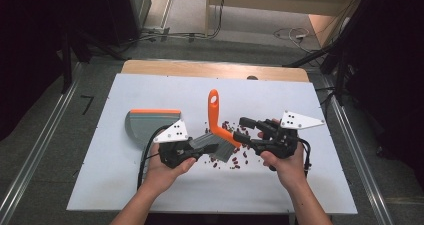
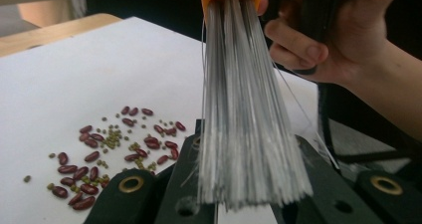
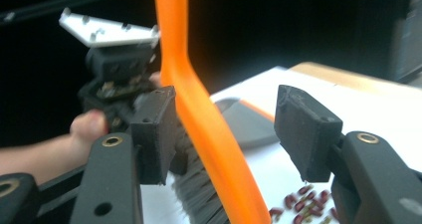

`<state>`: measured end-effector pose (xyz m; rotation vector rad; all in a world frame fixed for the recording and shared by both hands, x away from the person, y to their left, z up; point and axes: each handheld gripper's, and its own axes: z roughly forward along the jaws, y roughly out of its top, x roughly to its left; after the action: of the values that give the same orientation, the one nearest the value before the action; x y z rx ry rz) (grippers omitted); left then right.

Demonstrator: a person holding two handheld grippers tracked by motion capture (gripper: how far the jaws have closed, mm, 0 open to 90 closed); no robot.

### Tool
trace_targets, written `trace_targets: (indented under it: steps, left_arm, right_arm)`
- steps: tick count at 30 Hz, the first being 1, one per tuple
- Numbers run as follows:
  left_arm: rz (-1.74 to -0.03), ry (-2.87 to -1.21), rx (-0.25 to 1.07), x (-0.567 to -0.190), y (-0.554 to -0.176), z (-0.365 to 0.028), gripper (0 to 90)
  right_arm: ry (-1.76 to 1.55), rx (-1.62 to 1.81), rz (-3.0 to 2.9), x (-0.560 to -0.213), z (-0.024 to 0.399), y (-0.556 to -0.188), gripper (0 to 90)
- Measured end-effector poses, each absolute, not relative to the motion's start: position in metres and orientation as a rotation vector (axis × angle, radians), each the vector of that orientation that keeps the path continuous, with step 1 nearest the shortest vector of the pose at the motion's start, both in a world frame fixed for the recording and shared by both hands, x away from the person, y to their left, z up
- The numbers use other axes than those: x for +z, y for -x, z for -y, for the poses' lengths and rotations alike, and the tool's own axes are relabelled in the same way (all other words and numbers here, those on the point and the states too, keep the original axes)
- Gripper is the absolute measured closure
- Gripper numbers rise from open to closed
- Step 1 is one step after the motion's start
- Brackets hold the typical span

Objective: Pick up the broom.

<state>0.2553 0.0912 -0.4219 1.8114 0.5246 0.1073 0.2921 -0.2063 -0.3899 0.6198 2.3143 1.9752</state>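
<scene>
The left gripper clamped the brush bristles; the right gripper's fingers stood half-open around the handle; they should close squarely before sweeping the beans.

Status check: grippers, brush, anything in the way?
Left gripper shut on brush bristles. Right gripper open astride handle. Beans scattered; dustpan aside.

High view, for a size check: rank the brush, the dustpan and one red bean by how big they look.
1. Brush, or
2. dustpan: they look close in size, so unsure.
3. Red bean, by far the smallest.
</scene>
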Motion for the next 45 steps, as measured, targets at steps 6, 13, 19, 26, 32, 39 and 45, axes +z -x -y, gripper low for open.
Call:
trace_targets:
  steps: [6, 13, 19, 26, 32, 39, 45]
  left_arm:
    - [-0.434, -1.829, 0.043, -0.422, -0.253, -0.091, 86.0]
    - [-0.372, -1.838, -0.021, -0.423, -0.251, -0.087, 86.0]
    - [-0.354, -1.841, -0.070, -0.425, -0.253, -0.087, 85.8]
    - [-0.383, -1.820, -0.104, -0.428, -0.256, -0.088, 78.4]
    - [-0.516, -1.791, -0.015, -0.429, -0.254, -0.098, 42.6]
    - [-0.600, -1.780, 0.064, -0.432, -0.251, -0.108, 19.8]
    - [-0.652, -1.786, 0.101, -0.435, -0.251, -0.114, 5.1]
  right_arm:
    - [-0.484, 1.928, -2.485, -0.397, 0.195, -0.288, 45.9]
    - [-0.392, 1.963, -2.592, -0.408, 0.188, -0.288, 54.6]
    - [-0.354, 1.994, -2.660, -0.412, 0.186, -0.290, 67.1]
    - [-0.359, 1.960, -2.677, -0.410, 0.185, -0.287, 68.7]
    - [-0.439, 1.934, -2.597, -0.404, 0.190, -0.286, 68.8]
    - [-0.583, 1.830, -2.530, -0.400, 0.198, -0.289, 68.8]
    - [-0.690, 1.735, -2.468, -0.401, 0.205, -0.293, 68.8]
